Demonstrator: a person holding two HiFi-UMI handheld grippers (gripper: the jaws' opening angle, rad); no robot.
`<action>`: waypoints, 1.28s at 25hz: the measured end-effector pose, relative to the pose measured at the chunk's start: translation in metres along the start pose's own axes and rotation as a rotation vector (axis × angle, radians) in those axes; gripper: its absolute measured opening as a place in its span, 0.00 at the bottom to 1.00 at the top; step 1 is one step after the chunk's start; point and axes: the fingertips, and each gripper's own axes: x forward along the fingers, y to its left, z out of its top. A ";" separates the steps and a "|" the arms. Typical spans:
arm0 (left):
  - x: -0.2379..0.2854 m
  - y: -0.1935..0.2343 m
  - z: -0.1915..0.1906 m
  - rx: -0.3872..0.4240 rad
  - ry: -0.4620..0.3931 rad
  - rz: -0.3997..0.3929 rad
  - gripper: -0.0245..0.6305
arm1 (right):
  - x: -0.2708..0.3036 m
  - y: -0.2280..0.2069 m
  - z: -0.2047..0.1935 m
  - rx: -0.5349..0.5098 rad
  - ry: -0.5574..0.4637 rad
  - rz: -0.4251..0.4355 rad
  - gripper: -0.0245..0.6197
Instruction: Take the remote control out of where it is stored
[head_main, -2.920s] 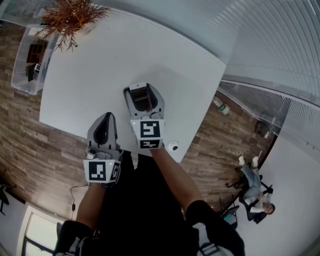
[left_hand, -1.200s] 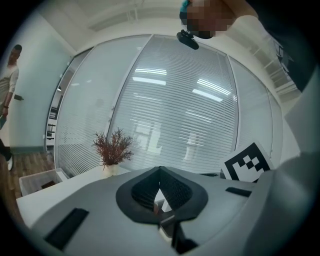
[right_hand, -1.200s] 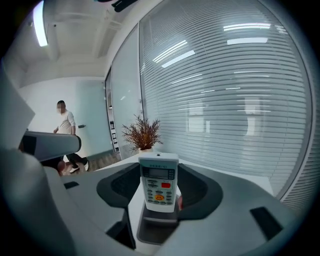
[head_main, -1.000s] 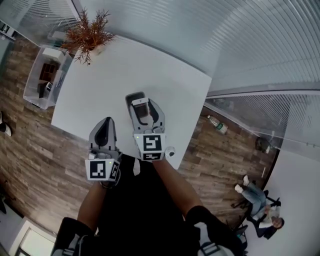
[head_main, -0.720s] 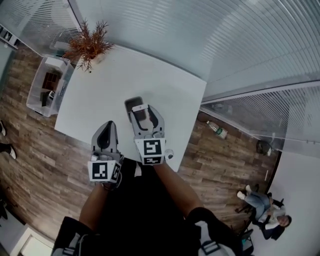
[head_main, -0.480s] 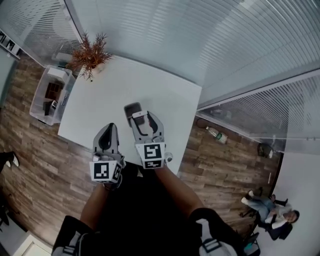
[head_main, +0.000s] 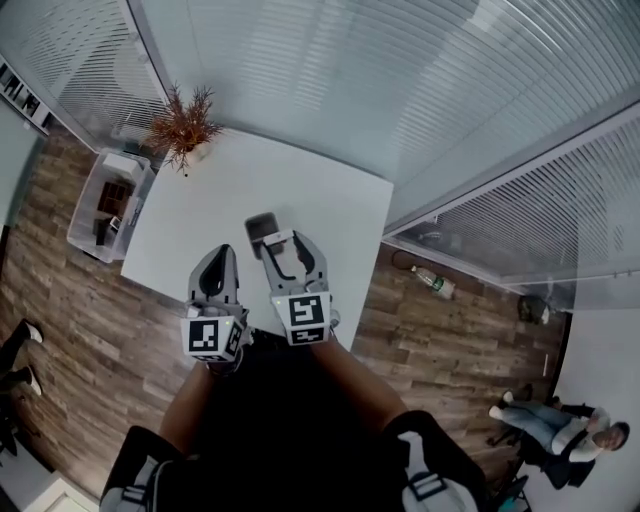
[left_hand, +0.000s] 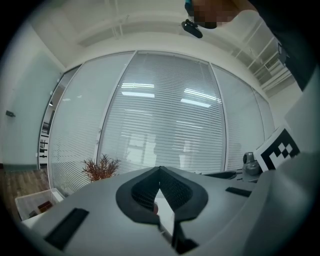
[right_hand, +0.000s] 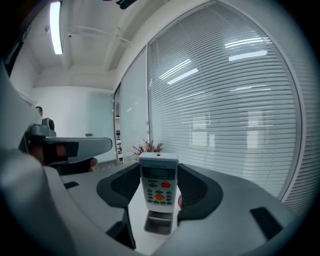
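A white remote control (right_hand: 158, 182) with a small screen and an orange button stands upright between the jaws of my right gripper (right_hand: 159, 186), which is shut on it. Just beyond its lower end, the empty grey holder (right_hand: 160, 223) stands on the white table. In the head view the right gripper (head_main: 288, 246) is above the table's near part, and the grey holder (head_main: 262, 228) stands apart, just past its tips. My left gripper (head_main: 213, 270) hangs to the left over the table's near edge. Its jaws (left_hand: 160, 176) meet at the tips with nothing between them.
The white table (head_main: 330, 210) has a dried reddish plant (head_main: 183, 125) at its far left corner. A clear plastic bin (head_main: 105, 205) sits on the wood floor to the left. A bottle (head_main: 428, 283) lies on the floor at right. Glass walls with blinds stand behind the table.
The right gripper, earlier closed round the remote in the holder, has come back toward me with the remote, leaving the holder on the table. The left gripper has barely moved.
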 end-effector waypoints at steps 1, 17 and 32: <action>0.000 -0.002 0.000 0.000 0.000 0.003 0.05 | -0.002 -0.002 0.001 0.000 -0.003 0.001 0.40; -0.022 -0.032 0.009 0.014 -0.014 0.100 0.05 | -0.046 -0.013 0.007 -0.006 -0.031 0.090 0.40; -0.091 -0.038 0.010 0.042 -0.035 0.002 0.05 | -0.108 0.037 -0.011 0.001 -0.034 0.003 0.40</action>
